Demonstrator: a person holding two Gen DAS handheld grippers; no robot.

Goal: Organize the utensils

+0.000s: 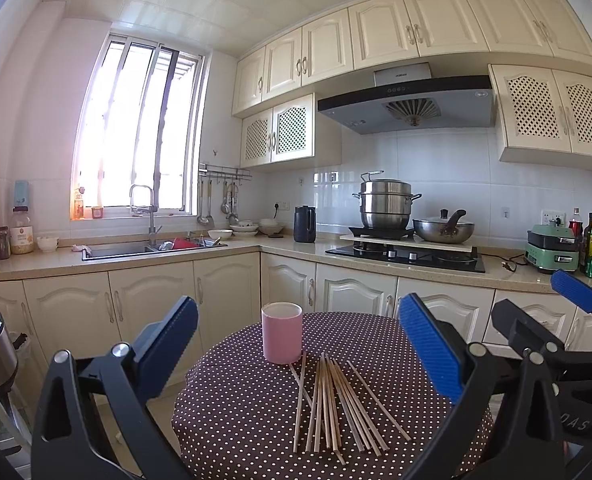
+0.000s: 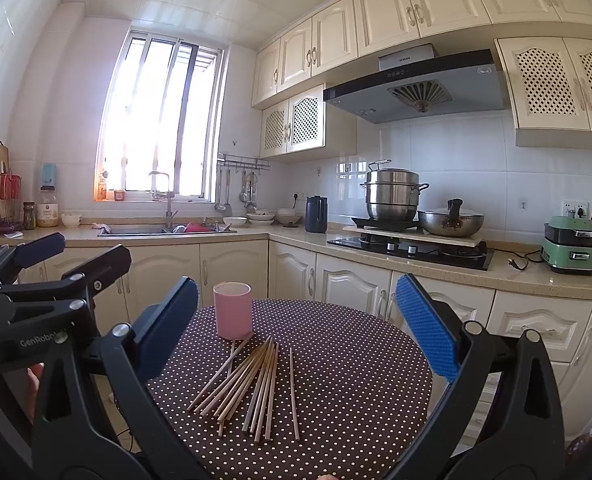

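Both tongs, left [image 1: 296,356] and right [image 2: 296,332], gape empty over chopsticks [image 2: 251,388]; I'd pinch one at mid-length, then tip it upright into far cup [image 2: 232,310].

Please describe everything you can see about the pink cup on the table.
The pink cup is a plain cylinder without a handle, matte, perhaps ceramic or plastic. It stands upright, open at the top, on the round table with the brown polka-dot cloth, at the far side. Its inside is not visible, and nothing sticks out of it. The wooden chopsticks lie flat just in front; one or two tips reach its base. Neither pair of tongs touches it.
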